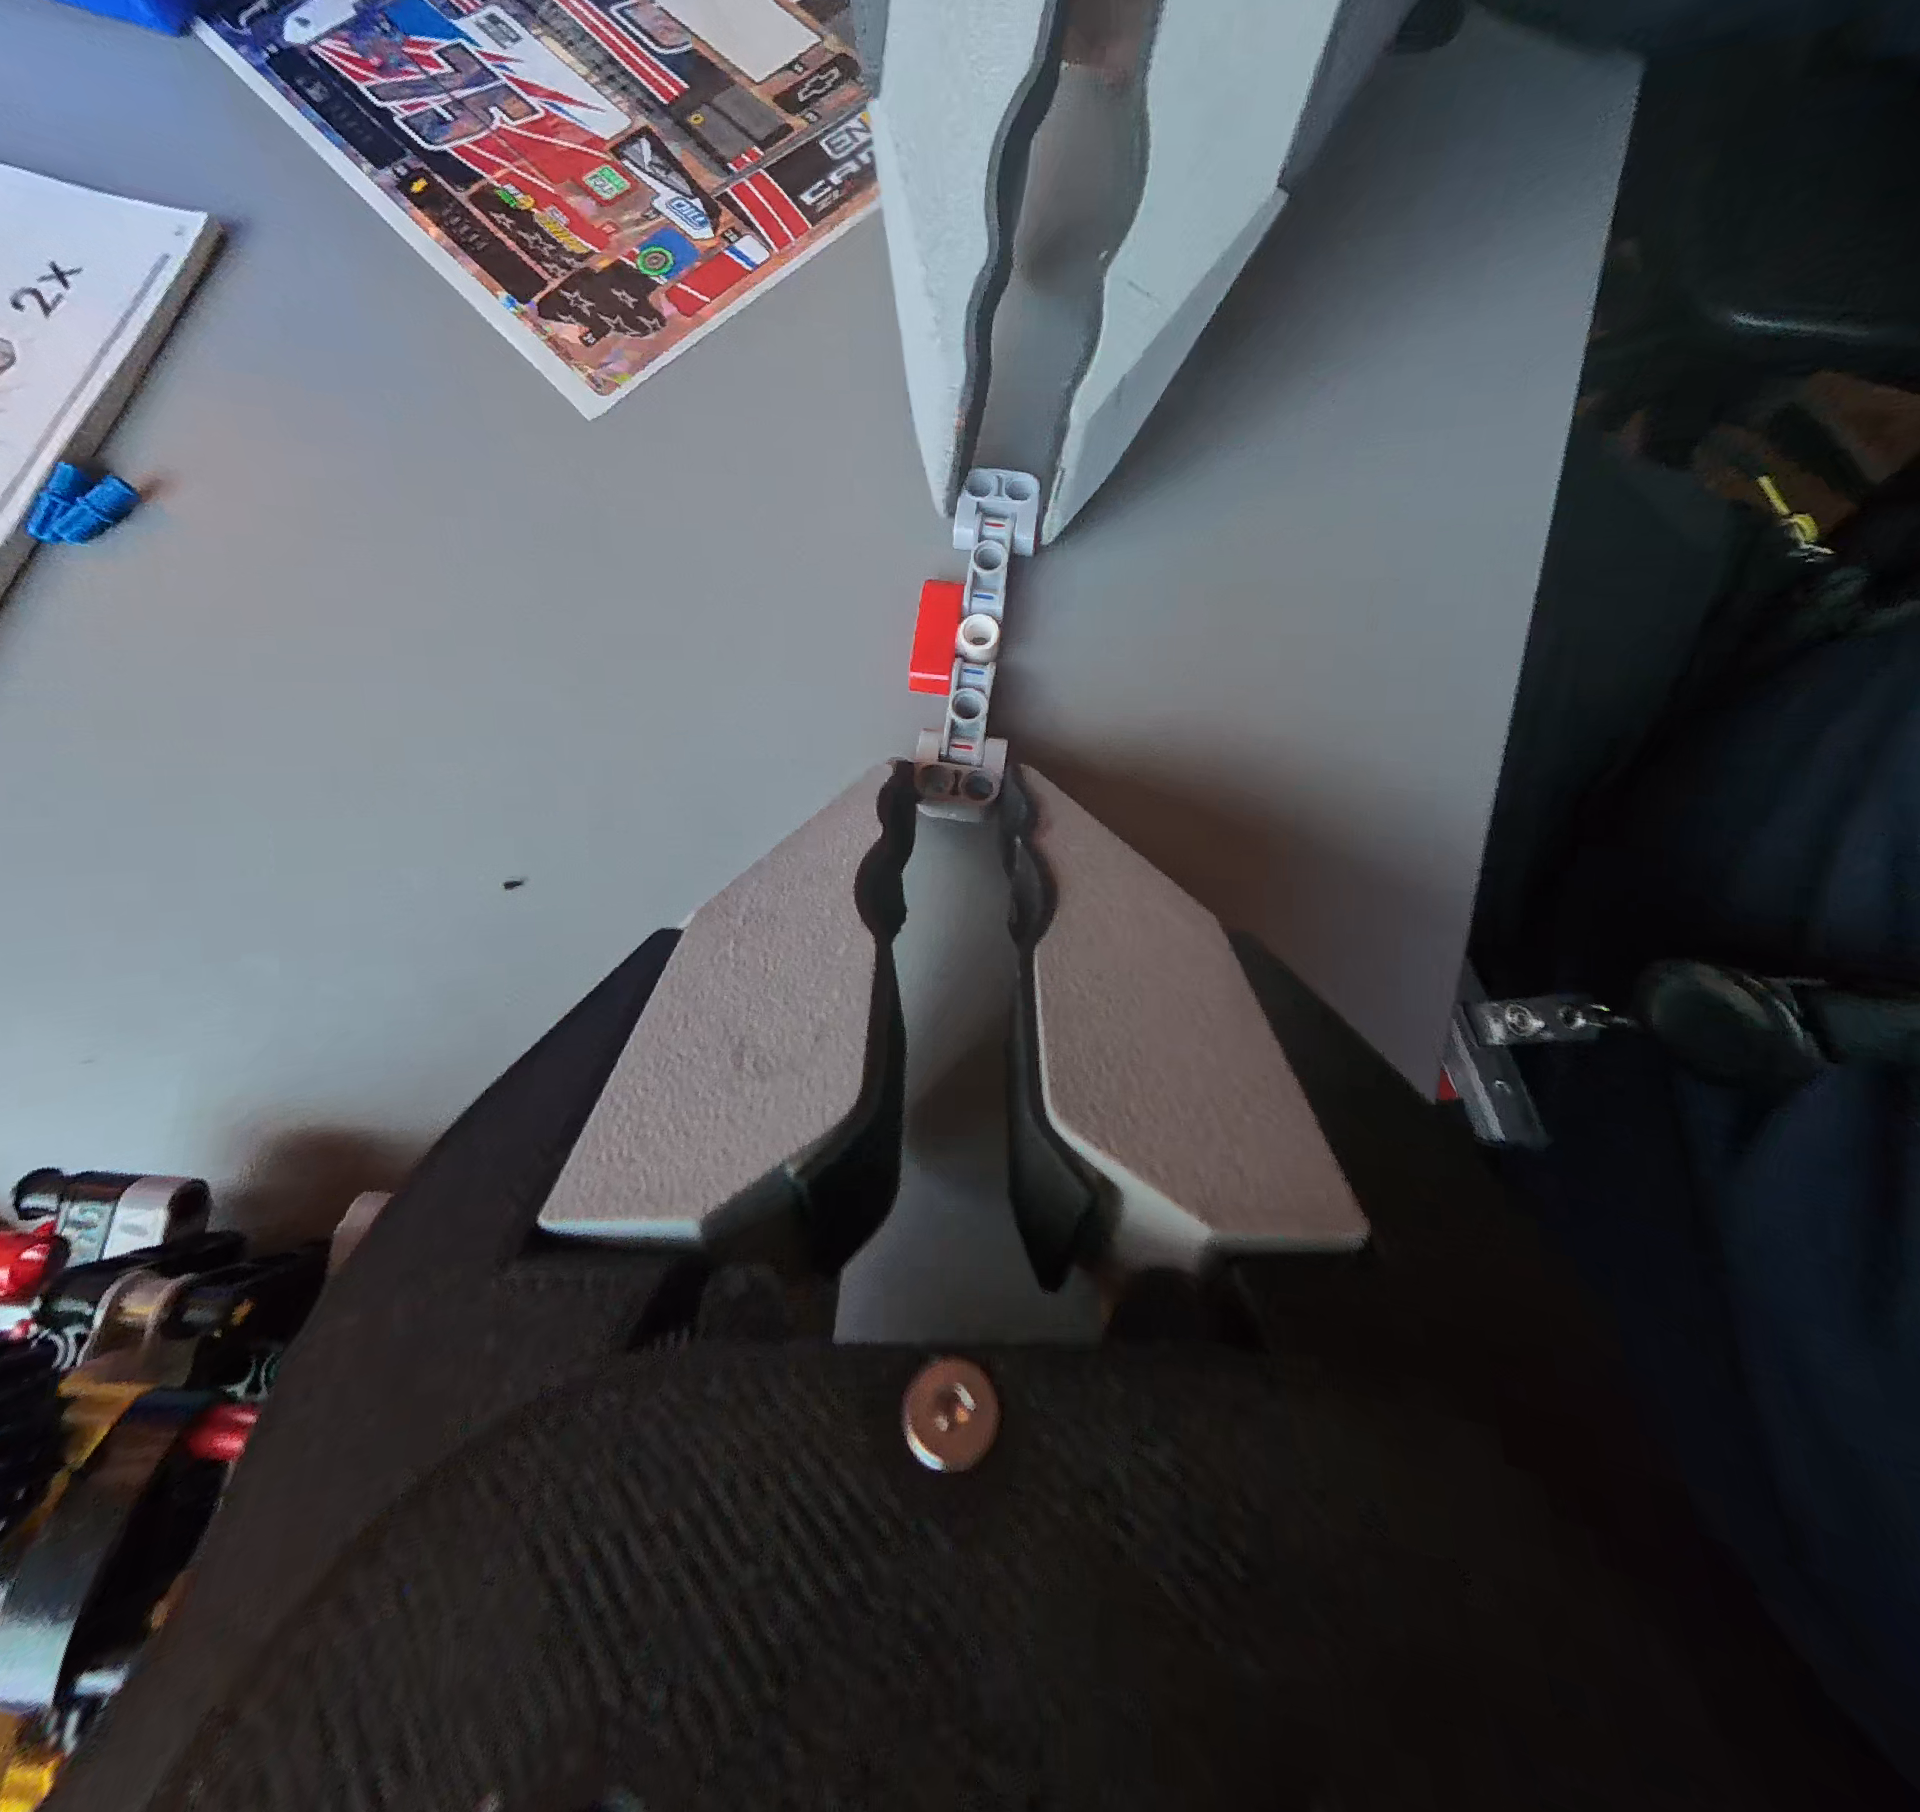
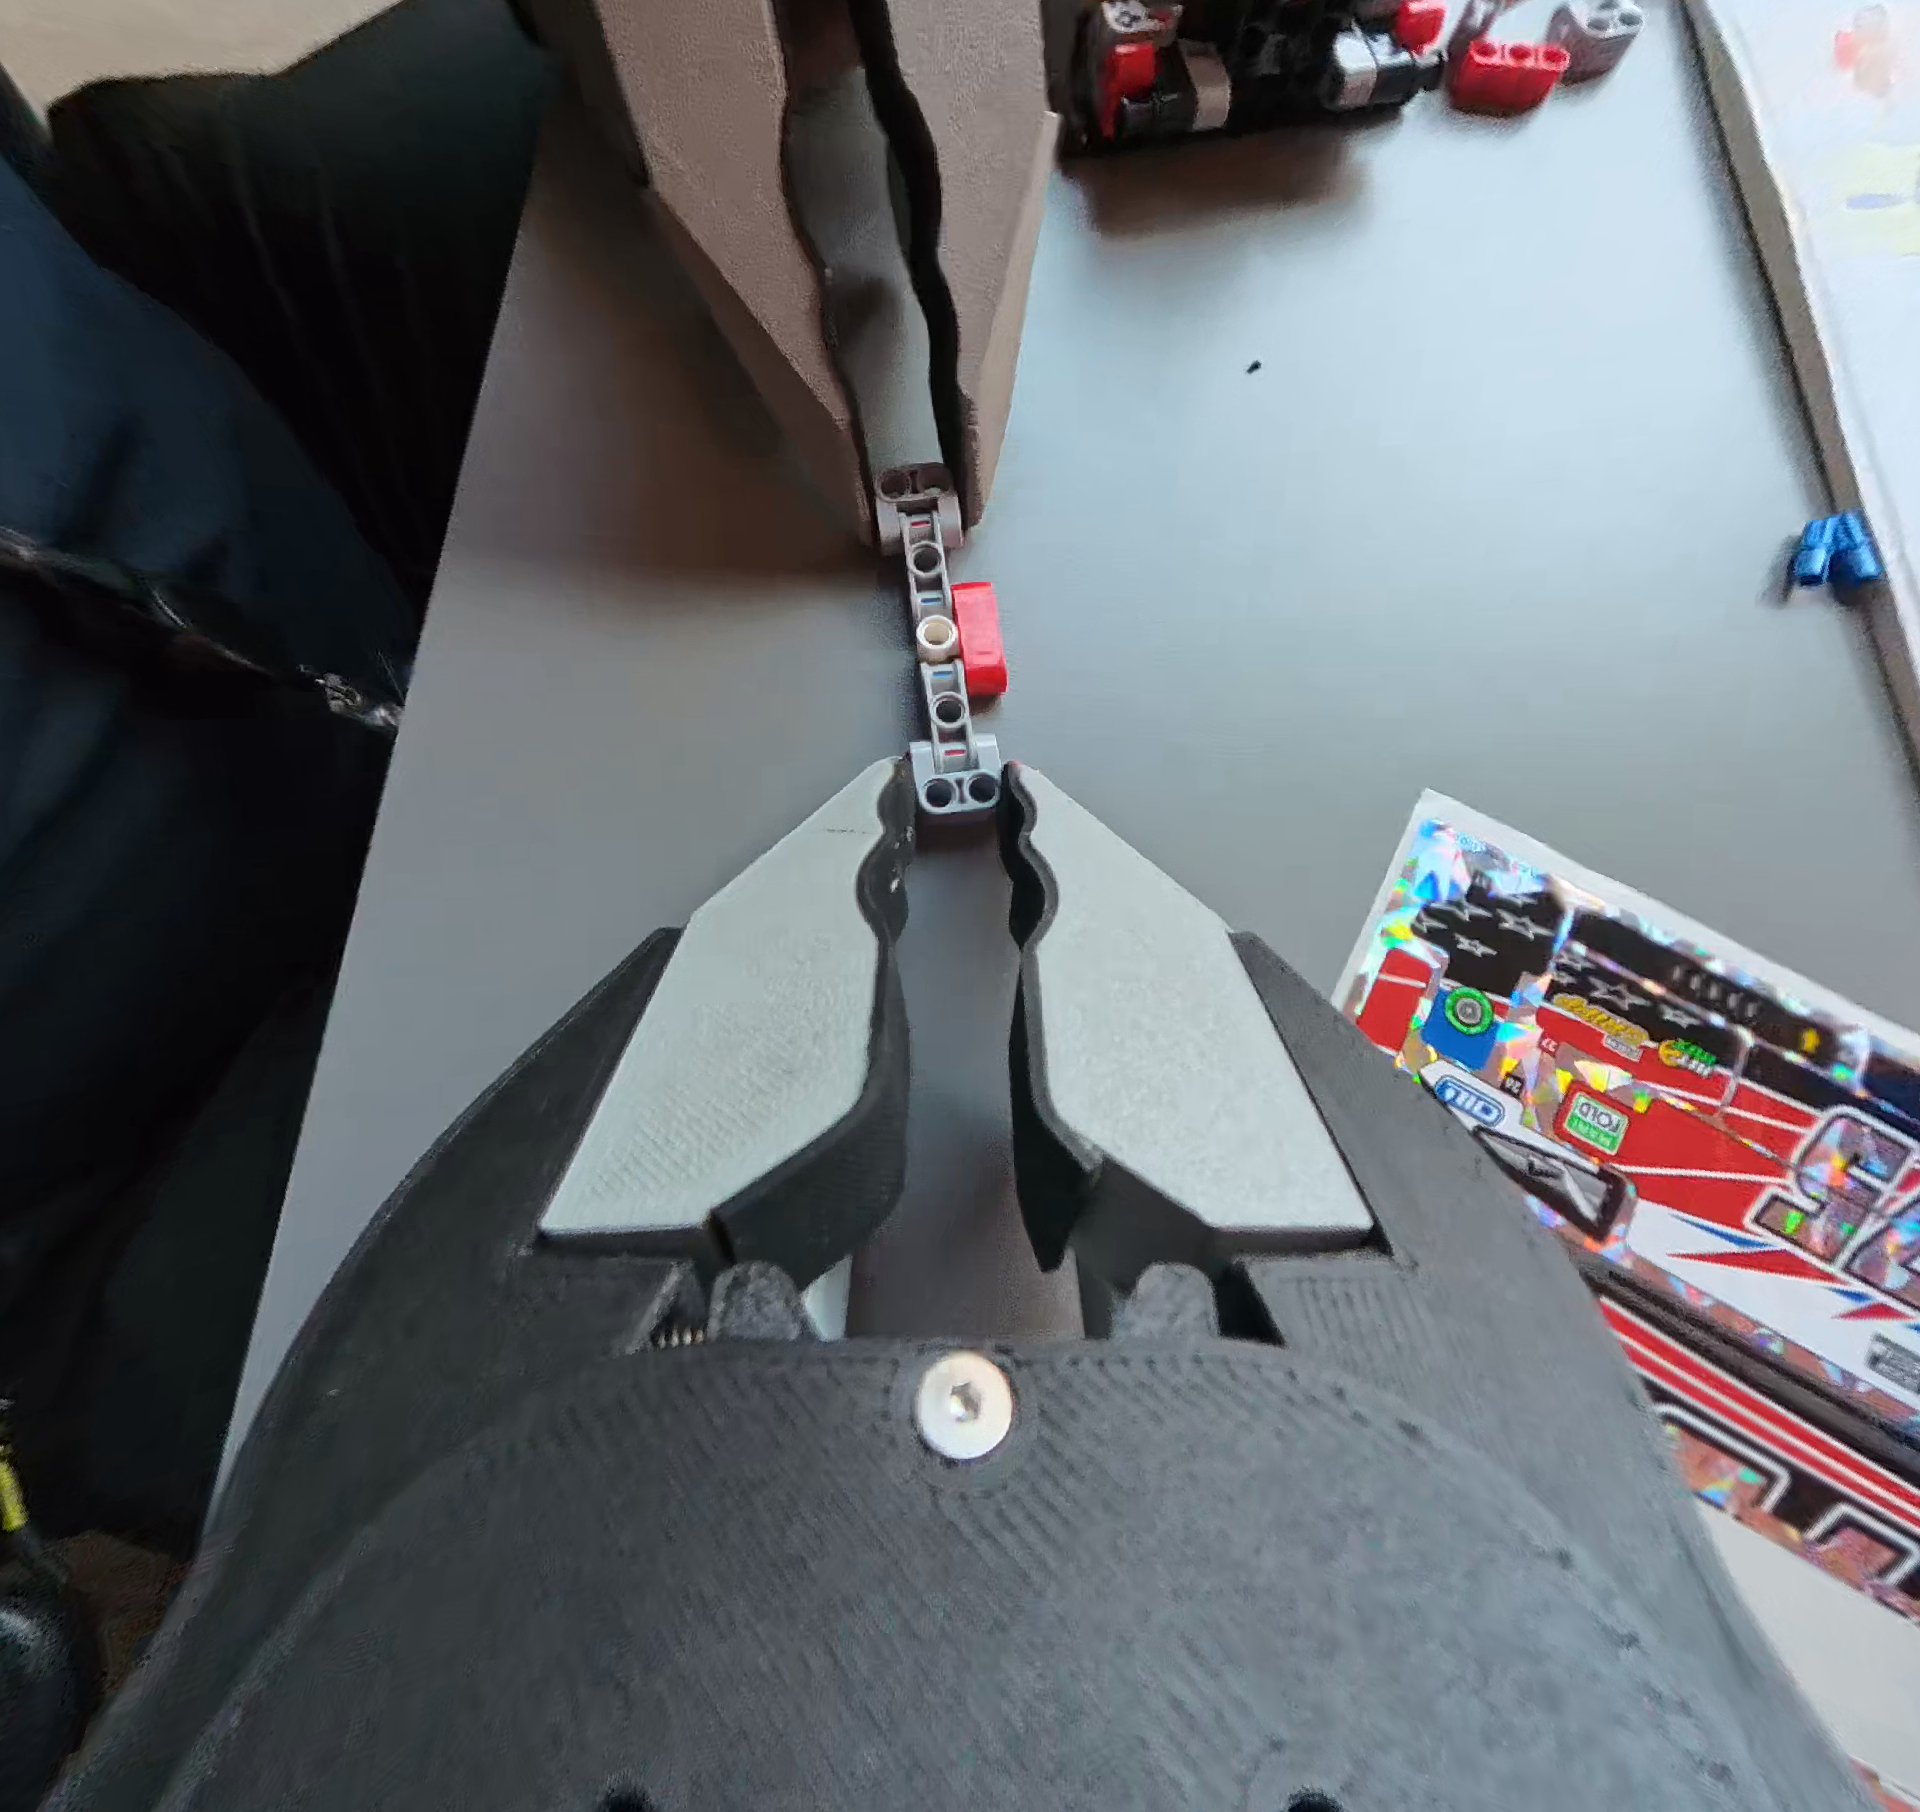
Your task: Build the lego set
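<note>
Grey toy-brick assembly (image 1: pixel 977 635) with red piece (image 1: pixel 935 636) | left gripper (image 1: pixel 961 791) clamps near end | right gripper (image 2: pixel 958 796) clamps opposite end | table (image 1: pixel 416 723) below

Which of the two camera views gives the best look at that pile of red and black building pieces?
The right wrist view: the pile of building pieces sits lit on the grey table, near the top. The left wrist view shows only a dark, blurred part at its lower left edge.

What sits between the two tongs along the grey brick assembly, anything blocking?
Nothing does. The left tongs and right tongs each clamp one end connector of the grey brick assembly. Only its own red piece juts sideways at mid-span, above the grey table.
</note>
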